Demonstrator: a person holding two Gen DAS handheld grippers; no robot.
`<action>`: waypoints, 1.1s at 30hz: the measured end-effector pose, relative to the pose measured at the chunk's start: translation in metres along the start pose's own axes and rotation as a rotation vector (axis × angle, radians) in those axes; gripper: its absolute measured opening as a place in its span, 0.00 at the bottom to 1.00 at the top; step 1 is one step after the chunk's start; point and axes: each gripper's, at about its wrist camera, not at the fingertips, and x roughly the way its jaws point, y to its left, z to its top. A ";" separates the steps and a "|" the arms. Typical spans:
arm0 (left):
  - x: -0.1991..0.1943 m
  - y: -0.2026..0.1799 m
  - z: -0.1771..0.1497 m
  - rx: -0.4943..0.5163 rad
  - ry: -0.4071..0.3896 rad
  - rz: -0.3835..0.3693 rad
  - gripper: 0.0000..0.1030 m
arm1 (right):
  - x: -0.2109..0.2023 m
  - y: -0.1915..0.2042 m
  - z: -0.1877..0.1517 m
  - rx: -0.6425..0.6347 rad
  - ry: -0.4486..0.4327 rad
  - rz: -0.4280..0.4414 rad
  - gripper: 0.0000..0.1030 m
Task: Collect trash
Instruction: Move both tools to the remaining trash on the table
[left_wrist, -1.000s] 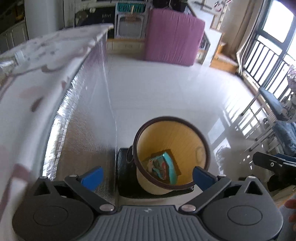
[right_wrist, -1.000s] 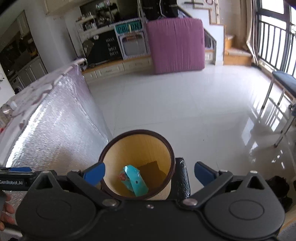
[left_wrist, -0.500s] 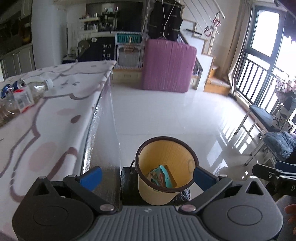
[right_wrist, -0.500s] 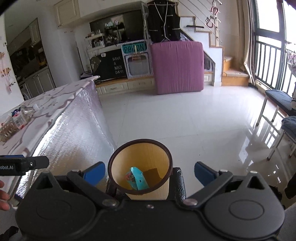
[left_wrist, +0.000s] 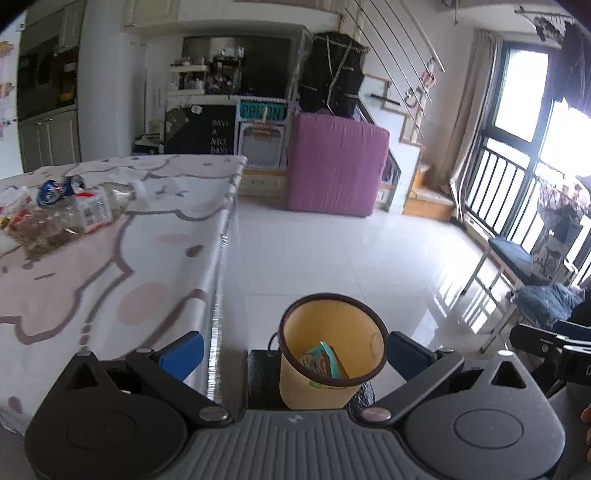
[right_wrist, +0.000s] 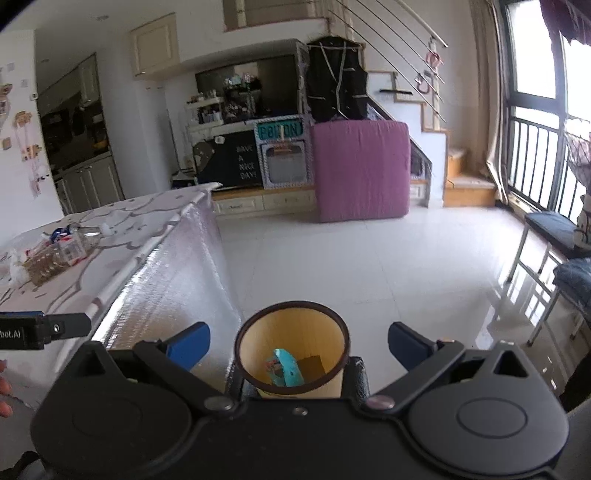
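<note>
Yellow bin (left_wrist: 331, 360) stands on the floor just past the left gripper (left_wrist: 293, 352), whose jaws are wide and hold nothing; a teal wrapper (left_wrist: 323, 360) lies inside. A second ago this view looked down into the bin; now it has lifted, and the surface (left_wrist: 110, 266) shows its remaining trash: a bottle (left_wrist: 70, 219), a crushed can (left_wrist: 55, 189) and scraps, well apart from the bin.

From the right wrist, the bin (right_wrist: 291, 352) sits between the right gripper (right_wrist: 299, 345) fingers, also wide and empty, wrapper (right_wrist: 284, 369) within. This view has risen too. The drop looks finished, and the bottle (right_wrist: 72, 247) seems the next pick.
</note>
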 end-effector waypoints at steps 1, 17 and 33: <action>-0.006 0.005 0.000 -0.006 -0.009 0.004 1.00 | -0.002 0.005 0.000 -0.005 -0.007 0.008 1.00; -0.075 0.155 -0.007 -0.170 -0.112 0.228 1.00 | 0.025 0.157 0.014 -0.117 -0.044 0.247 1.00; -0.093 0.329 -0.002 -0.303 -0.179 0.435 1.00 | 0.123 0.378 0.034 -0.142 -0.020 0.532 1.00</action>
